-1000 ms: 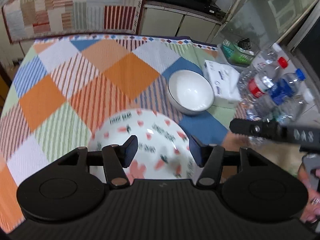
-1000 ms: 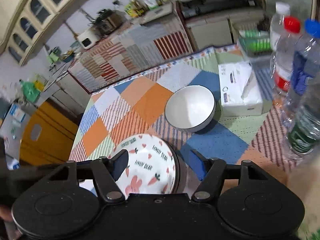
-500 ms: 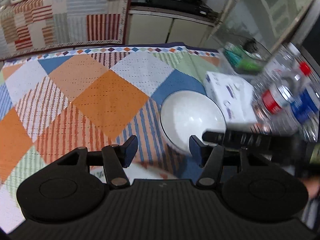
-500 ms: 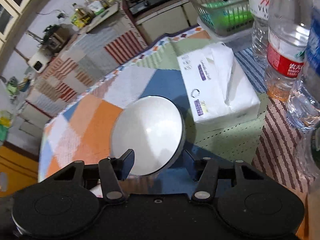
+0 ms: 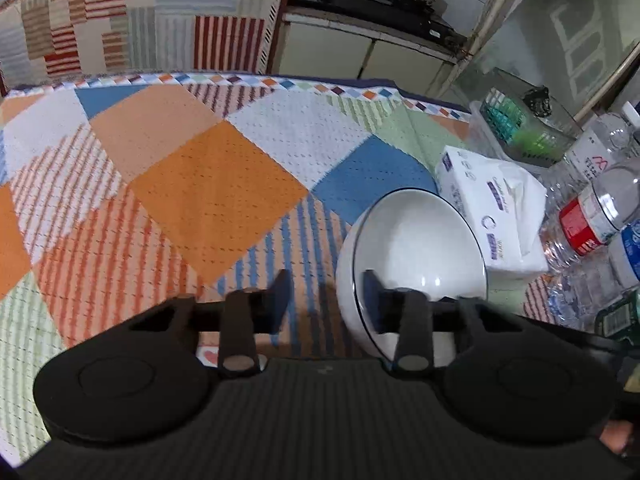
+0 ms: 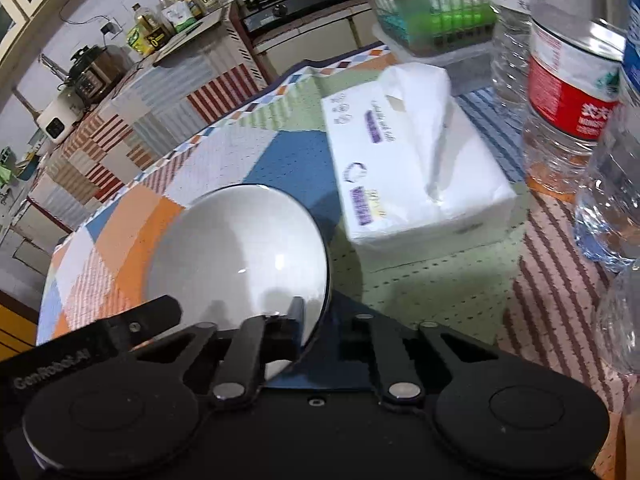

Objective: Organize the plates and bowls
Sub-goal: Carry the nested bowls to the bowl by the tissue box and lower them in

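A white bowl [image 5: 420, 248] with a thin dark rim is tilted up off the patchwork tablecloth [image 5: 208, 184]. My left gripper [image 5: 326, 294] is open; its right finger sits inside the bowl and its left finger is outside. In the right wrist view the same bowl [image 6: 240, 248] is tilted, and my right gripper [image 6: 324, 324] has one finger inside its near rim and one outside, narrowly apart. A sliver of the flowered plate [image 5: 210, 356] shows under the left gripper.
A white tissue pack [image 6: 404, 168] lies just right of the bowl. Several water bottles [image 6: 572, 80] stand at the right edge. A green basket [image 6: 436, 12] sits behind the tissues. A covered counter [image 5: 132, 24] and stove lie beyond the table.
Both grippers moved forward from the flowered plate to the white bowl. The bowl, flat before, is now tipped up on its side with fingers over its rim.
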Tool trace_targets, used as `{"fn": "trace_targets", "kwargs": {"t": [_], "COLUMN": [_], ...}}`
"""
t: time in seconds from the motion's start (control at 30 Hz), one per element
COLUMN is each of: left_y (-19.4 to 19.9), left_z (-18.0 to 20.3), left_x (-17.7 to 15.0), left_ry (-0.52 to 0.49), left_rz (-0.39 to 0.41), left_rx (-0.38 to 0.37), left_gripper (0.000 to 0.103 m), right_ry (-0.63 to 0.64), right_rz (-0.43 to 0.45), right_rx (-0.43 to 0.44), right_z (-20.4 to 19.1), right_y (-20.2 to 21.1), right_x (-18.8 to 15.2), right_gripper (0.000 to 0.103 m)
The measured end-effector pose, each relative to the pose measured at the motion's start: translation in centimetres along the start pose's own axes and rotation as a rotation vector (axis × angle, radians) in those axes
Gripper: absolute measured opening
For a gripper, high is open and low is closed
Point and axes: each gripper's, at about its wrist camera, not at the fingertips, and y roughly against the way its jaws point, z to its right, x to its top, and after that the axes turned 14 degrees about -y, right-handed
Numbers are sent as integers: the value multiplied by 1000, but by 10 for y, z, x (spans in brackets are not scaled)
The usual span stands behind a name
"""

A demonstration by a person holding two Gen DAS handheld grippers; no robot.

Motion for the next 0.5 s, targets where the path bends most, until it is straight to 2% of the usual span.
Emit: {"fn": "trace_targets", "kwargs": {"t": [0.07,0.17,0.37,0.5], "left_y": [-2,2,27,56], "left_z": [0,5,13,12], "left_x": [-1,-3,-1,-1], "left_ry": [12,8,-54,-48], "left_rz": [-14,-19,-33,-18], "left_rx": [-33,-38,-38,-64], "left_gripper": [13,12,13,14], "right_ry": [-29,-87,-109,-94], "right_rz": [-3,-18,-66,-95], "right_rx": [30,106,131,169], "right_z": [10,22,24,20], "right_y": [-1,-1,8,30], "right_x": [1,3,1,-3], "right_gripper": [9,8,9,11]}}
